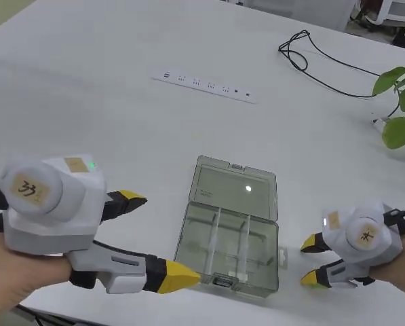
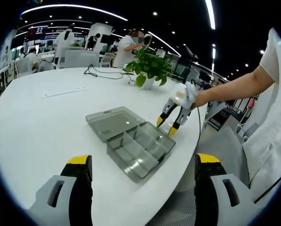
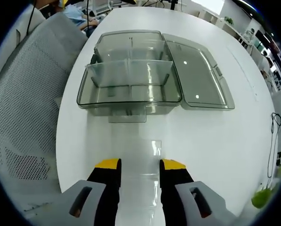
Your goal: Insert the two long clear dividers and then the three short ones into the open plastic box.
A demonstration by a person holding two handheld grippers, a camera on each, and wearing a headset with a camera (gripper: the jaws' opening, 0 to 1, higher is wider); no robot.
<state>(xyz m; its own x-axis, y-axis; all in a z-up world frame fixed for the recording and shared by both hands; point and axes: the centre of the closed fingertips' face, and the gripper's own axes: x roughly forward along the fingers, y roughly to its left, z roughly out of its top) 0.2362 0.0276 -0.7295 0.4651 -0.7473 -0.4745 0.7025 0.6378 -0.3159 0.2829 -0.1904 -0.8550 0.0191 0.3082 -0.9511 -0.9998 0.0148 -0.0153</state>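
Observation:
The open clear plastic box (image 1: 188, 239) lies near the table's front edge, its lid (image 1: 236, 187) folded flat on the far side. Two long clear dividers (image 1: 216, 231) stand inside it, running front to back. My left gripper (image 1: 155, 236) hovers open just left of the box with nothing between its yellow tips. My right gripper (image 1: 311, 259) is open a little right of the box. In the right gripper view, clear short dividers (image 3: 155, 147) lie flat on the table between my right gripper (image 3: 140, 164) and the box (image 3: 131, 84). The left gripper view shows the box (image 2: 135, 146) and the right gripper (image 2: 171, 125) beyond it.
A white power strip (image 1: 205, 86) lies at the far middle of the table, a black cable (image 1: 324, 64) to its right. A potted plant (image 1: 399, 102) stands at the right edge. A mesh chair (image 3: 27, 94) sits by the table's near edge. People sit far behind.

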